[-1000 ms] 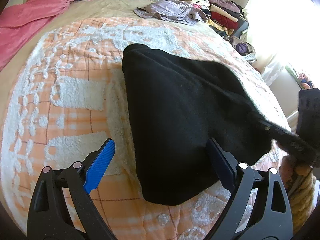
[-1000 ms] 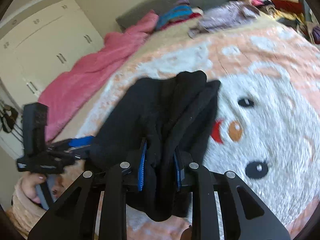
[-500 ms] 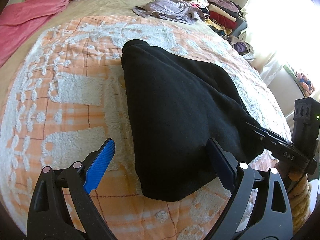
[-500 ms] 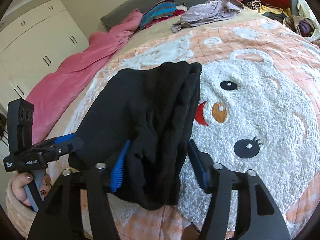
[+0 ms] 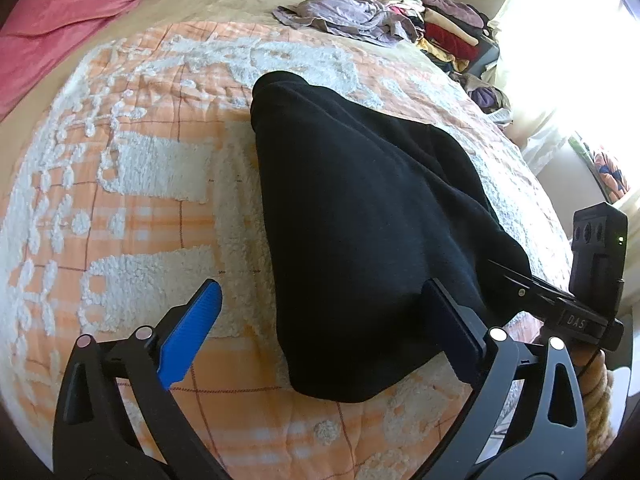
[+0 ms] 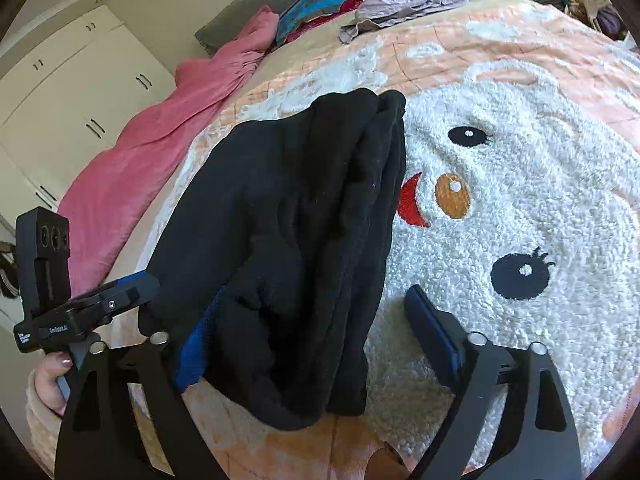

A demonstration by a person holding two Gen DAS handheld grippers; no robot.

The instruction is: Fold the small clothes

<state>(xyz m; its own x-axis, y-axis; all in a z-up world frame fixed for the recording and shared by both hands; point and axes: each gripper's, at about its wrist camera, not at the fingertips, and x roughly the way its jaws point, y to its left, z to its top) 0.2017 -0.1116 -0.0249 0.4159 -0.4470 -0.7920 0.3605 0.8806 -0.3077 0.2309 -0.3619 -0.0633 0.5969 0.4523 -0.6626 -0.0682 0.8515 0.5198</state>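
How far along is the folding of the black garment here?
Done: the black garment lies folded in layers on the bedspread. In hand: nothing; the right gripper has just been opening, the garment loose between its jaws, and the left gripper is open. Left: the unfolded clothes behind.

Right wrist view: the folded black garment [image 6: 304,248] drapes over the blue pad of the right tongs' [image 6: 316,340] near-side finger, hiding most of it; both tongs have just been opening. The left tongs [image 6: 120,300] are half concealed behind the garment's edge, and the hand [image 6: 48,380] holding them is cut off at the frame's rim. Left wrist view: the right tongs [image 5: 532,292] vanish under the garment's far corner. The clothes pile [image 5: 432,24] is too small and jumbled to sort into items. The window [image 5: 576,48] is blown out to white
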